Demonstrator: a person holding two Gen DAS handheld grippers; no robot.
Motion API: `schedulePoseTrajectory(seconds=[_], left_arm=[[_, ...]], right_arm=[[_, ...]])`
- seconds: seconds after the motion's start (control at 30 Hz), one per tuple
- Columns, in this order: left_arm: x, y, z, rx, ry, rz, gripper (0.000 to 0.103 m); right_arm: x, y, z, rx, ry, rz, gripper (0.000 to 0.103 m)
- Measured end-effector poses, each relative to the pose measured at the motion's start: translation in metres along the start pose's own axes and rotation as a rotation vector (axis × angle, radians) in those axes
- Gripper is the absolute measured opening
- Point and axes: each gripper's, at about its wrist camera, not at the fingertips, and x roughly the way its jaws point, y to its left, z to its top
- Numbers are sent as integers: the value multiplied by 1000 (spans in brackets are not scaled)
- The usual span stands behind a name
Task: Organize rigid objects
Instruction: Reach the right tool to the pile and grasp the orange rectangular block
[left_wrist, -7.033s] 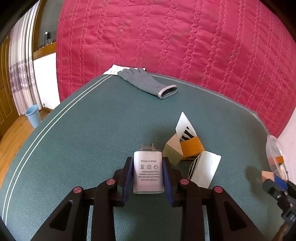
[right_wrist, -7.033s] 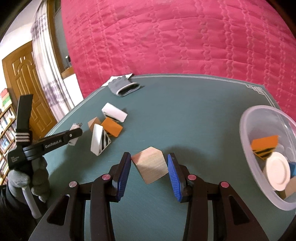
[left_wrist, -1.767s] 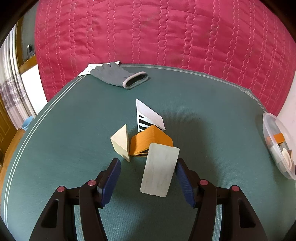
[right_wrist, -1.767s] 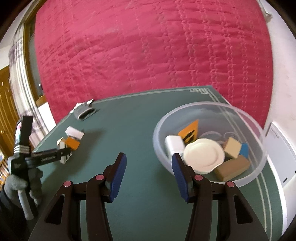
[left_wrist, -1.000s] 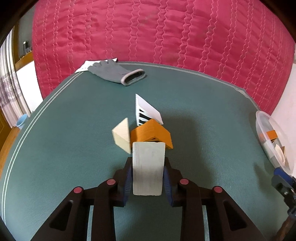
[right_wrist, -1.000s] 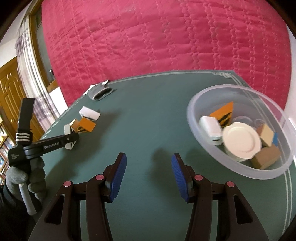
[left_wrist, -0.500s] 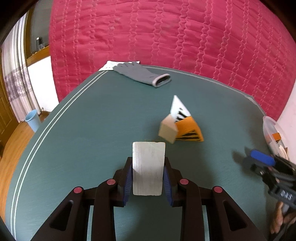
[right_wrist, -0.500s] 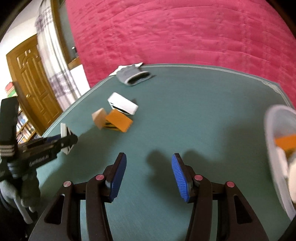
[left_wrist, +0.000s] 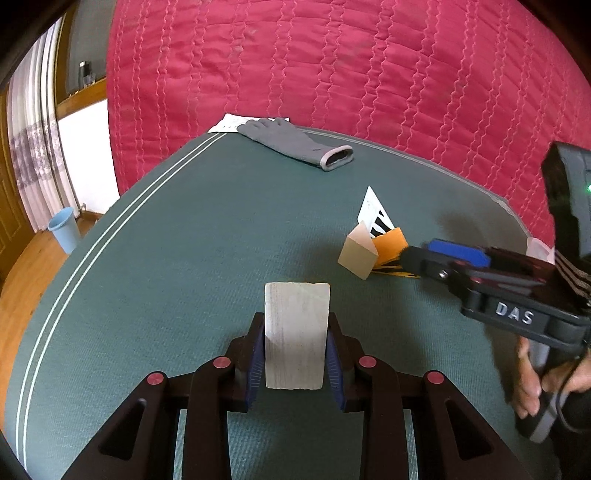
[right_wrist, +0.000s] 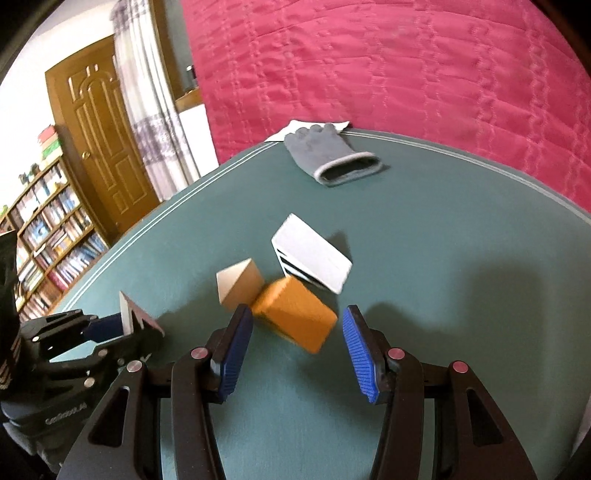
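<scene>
My left gripper (left_wrist: 295, 343) is shut on a pale whitewashed wooden block (left_wrist: 296, 334), held above the green table (left_wrist: 166, 258). In the right wrist view that block (right_wrist: 129, 315) shows at the left, clamped in the left gripper (right_wrist: 110, 325). My right gripper (right_wrist: 297, 345) stands open, its blue pads on either side of an orange block (right_wrist: 295, 319) that lies on the table untouched. A tan wooden prism (right_wrist: 238, 286) and a white striped block (right_wrist: 312, 258) lie just beyond it. In the left wrist view the right gripper (left_wrist: 436, 254) reaches in beside the tan prism (left_wrist: 356, 254) and orange block (left_wrist: 391, 242).
A grey glove (left_wrist: 295, 142) lies on a sheet of paper (left_wrist: 227, 123) at the table's far edge, before a red quilted hanging (left_wrist: 332, 74). A blue bin (left_wrist: 64, 229) stands on the floor at left. A door (right_wrist: 103, 140) and bookshelves (right_wrist: 48, 221) are beyond the table.
My right gripper swung left from the clear bowl to the cluster of blocks, now straddling the orange one. My left gripper drew the pale block back and left from the cluster.
</scene>
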Motion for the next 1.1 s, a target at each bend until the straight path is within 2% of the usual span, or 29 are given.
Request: schedulePoseTrajectory(seconds=[0.33, 0.53, 0.67, 0.8, 0.93, 1.1], left_arm=[[3, 1, 1, -24, 9, -8, 32], [4, 5, 1, -35, 13, -10, 32], [4, 4, 1, -31, 13, -9, 32], [3, 3, 0, -27, 10, -7, 32], [3, 3, 0, -27, 10, -8, 32], [3, 2, -1, -31, 11, -9, 32]], right_arm=[[16, 4, 7, -52, 42, 47, 53], [10, 18, -11, -125, 87, 51, 52], [7, 23, -12, -130, 73, 40, 52], [13, 23, -4, -124, 46, -18, 52], [16, 21, 4, -121, 28, -12, 52], [19, 26, 1, -135, 60, 36, 52]])
